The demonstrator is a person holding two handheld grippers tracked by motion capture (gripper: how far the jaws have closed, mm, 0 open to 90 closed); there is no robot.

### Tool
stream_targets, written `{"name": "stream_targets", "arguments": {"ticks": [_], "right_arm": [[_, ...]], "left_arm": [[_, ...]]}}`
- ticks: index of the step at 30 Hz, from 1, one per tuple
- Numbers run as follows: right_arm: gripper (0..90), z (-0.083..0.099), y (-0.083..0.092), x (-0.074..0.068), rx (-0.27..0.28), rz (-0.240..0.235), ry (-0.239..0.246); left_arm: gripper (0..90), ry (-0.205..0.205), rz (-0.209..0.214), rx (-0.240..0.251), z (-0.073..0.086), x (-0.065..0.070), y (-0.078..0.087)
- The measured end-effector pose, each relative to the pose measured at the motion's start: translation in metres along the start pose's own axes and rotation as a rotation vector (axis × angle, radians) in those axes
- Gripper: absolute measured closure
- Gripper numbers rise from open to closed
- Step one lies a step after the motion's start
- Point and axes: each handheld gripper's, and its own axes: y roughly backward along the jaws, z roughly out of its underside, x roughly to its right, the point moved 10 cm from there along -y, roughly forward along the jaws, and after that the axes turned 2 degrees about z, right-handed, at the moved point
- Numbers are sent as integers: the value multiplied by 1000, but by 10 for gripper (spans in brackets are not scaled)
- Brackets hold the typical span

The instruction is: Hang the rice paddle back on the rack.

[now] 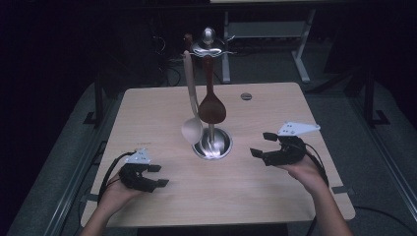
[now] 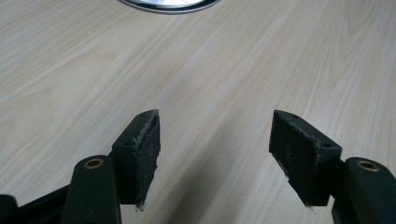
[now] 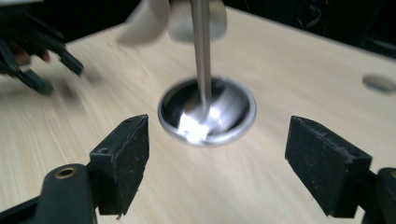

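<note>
Both tongs are being held apart and empty beside the hanging-spoon stand.

The left tongs [image 1: 155, 175] are being kept low near the surface's [image 1: 147, 105] near-left corner, jaws apart with bare wood between them; open room is being left around them, though the near edge is lying just behind the hand. At the centre the stand [image 1: 212, 143] is being carried on its round base, with a pale spoon [image 1: 192, 129] and a brown spoon [image 1: 212, 109] hanging freely from its top. These could be set swinging or unhooked, or the narrow stand tipped, if either is being brushed by a jaw. The right tongs [image 1: 264, 143] are being held just beside the base, jaws wide and empty, pointed at it; little clearance is being left there, and the right edge is lying close.
</note>
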Motion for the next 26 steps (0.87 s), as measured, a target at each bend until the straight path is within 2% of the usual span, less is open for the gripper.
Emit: {"name": "stream_targets", "arguments": {"ticks": [9, 11, 15, 21, 26], "right_arm": [[197, 52, -2, 7, -103, 57, -37], [189, 62, 0, 10, -129, 83, -37], [190, 80, 3, 14, -141, 106, -59], [186, 93, 2, 21, -170, 108, -74], [176, 99, -3, 20, -190, 103, -57]], "left_arm": [[324, 6, -8, 8, 5, 0, -3], [322, 13, -10, 8, 5, 1, -3], [317, 12, -11, 5, 8, -2, -6], [292, 16, -24, 4, 8, -4, -9], [283, 14, -29, 2, 7, -5, -10]]}}
